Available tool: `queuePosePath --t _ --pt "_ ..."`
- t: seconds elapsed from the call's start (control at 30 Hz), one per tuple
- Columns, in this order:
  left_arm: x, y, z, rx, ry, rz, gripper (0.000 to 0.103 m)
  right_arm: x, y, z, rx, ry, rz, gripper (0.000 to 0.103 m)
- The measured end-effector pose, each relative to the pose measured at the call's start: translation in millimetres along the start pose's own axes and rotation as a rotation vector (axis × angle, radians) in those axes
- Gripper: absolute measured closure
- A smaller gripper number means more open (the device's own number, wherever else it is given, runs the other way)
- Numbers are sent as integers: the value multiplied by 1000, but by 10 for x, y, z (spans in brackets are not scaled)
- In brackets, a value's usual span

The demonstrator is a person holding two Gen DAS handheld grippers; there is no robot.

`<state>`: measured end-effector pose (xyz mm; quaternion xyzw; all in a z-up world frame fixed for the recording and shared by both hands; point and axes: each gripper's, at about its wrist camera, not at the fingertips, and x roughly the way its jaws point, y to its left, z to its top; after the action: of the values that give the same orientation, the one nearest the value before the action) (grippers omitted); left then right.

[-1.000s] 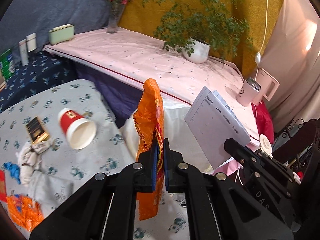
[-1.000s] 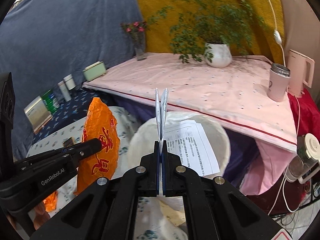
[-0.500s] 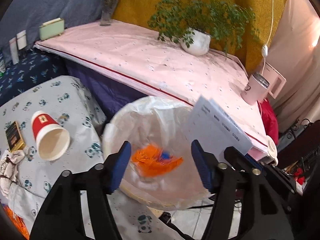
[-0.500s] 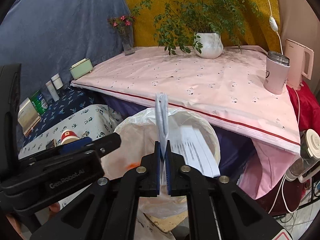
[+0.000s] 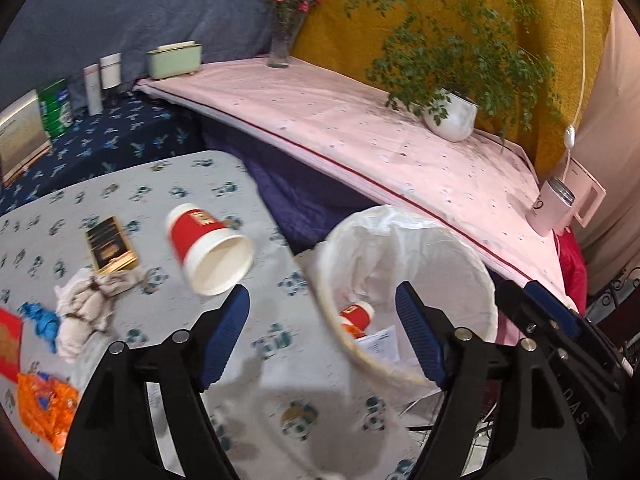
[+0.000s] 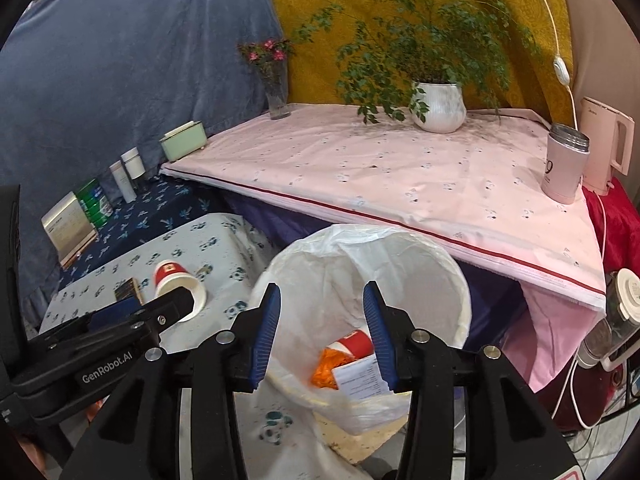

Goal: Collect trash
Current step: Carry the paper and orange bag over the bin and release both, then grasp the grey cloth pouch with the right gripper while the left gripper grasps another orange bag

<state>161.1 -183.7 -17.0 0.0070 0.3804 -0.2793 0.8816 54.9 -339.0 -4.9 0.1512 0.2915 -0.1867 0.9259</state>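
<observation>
Two jaws of your left gripper are spreading, nothing between them. Swing toward 10 o'clock for the tipped red paper cup with its white mouth on the panda-print cloth, pinching its rim.

Right view: your right gripper is opening too, empty, above the white-lined round bin; printed paper sheet lies inside at 5 o'clock. Lift clear.
</observation>
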Motion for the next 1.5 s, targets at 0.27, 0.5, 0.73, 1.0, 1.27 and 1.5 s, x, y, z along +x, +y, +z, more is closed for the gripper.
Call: queuePosePath --t 0.27,0.5,0.73,1.0,1.27,1.5 --pt "-419 547 -209 -84 -22 105 28 -186 484 -150 -48 16 62 59" --pt "-707 1085 -483 -156 -11 199 26 -322 933 -333 -102 36 117 53" --pt "-874 1565 -787 -212 14 283 25 -331 1326 -548 -150 75 161 46" --pt "-850 1929 -1100 -223 76 354 25 -216 1718 -795 -203 133 202 42" --pt "-665 2074 -1280 -211 141 348 25 -38 2019 -973 -257 181 223 41" --pt "-598 2151 -1296 -210 163 321 40 199 2163 -1085 -287 225 218 41"
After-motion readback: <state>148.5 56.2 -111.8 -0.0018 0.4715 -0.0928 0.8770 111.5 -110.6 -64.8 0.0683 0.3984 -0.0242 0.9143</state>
